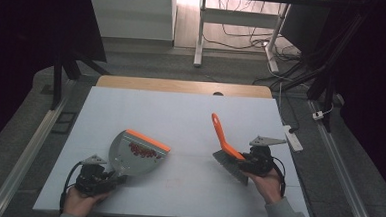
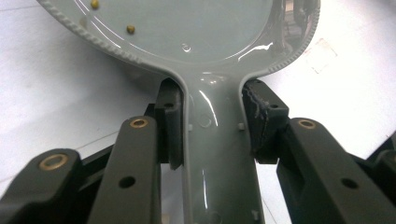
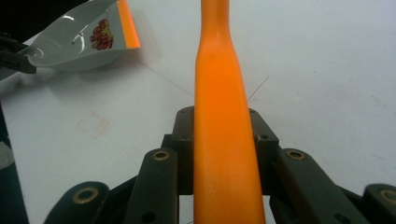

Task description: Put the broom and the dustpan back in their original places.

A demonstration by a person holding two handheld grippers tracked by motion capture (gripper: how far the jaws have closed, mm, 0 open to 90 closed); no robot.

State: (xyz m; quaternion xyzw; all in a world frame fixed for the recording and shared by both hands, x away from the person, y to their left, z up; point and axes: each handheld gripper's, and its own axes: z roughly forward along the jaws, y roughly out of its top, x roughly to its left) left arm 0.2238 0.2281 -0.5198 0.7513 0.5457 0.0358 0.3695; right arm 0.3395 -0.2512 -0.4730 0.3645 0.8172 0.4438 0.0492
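L gripper (image 1: 108,178) fingers pinch the grey dustpan (image 1: 136,153) handle; red bits inside. R gripper (image 1: 243,163) fingers pinch the orange brush (image 1: 225,142), right of dustpan, on white desk (image 1: 180,113).

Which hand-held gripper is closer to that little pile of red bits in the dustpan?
Left. The left hand-held gripper is clamped on the dustpan handle, just below the red bits. The right hand-held gripper holds the brush off to their right.
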